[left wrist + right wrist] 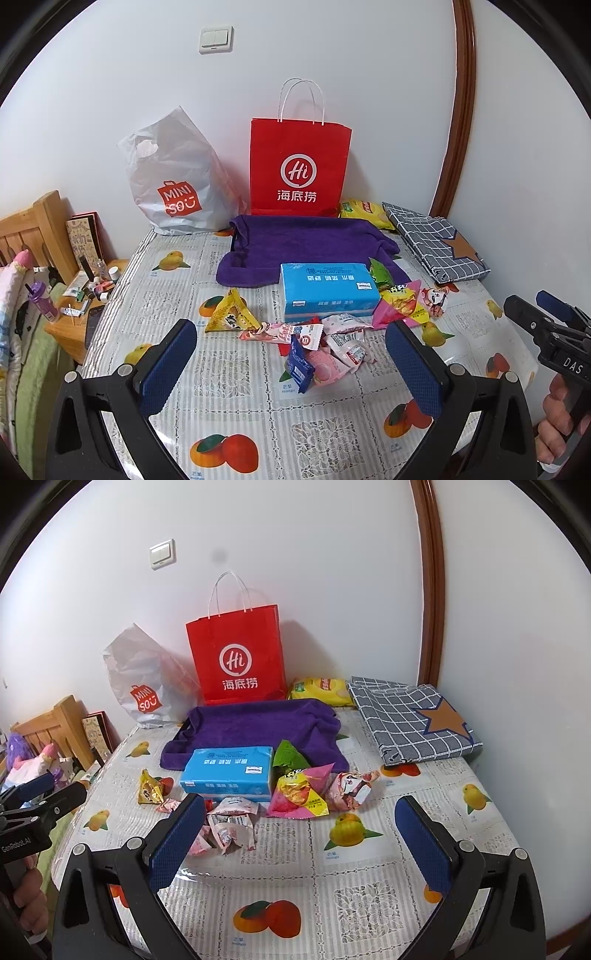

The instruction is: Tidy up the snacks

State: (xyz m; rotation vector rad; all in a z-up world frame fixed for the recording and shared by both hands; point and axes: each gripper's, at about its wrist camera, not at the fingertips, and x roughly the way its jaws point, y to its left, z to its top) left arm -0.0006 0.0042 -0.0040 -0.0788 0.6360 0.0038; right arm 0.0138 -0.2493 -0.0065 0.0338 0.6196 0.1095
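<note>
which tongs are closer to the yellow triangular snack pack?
Left. The left tongs hang open near the yellow triangular pack; the right tongs are open farther right, across the snack pile.

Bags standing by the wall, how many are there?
2. The red paper bag stands upright against the wall behind the purple cloth. The white plastic bag sits just left of it. Nothing suggests another hidden behind.

A red paper bag [300, 166] and a white plastic bag [173, 184] are stood against the wall. A purple towel [295, 243] and a checked cloth [410, 720] are laid on the fruit-print tablecloth [236, 413].
</note>
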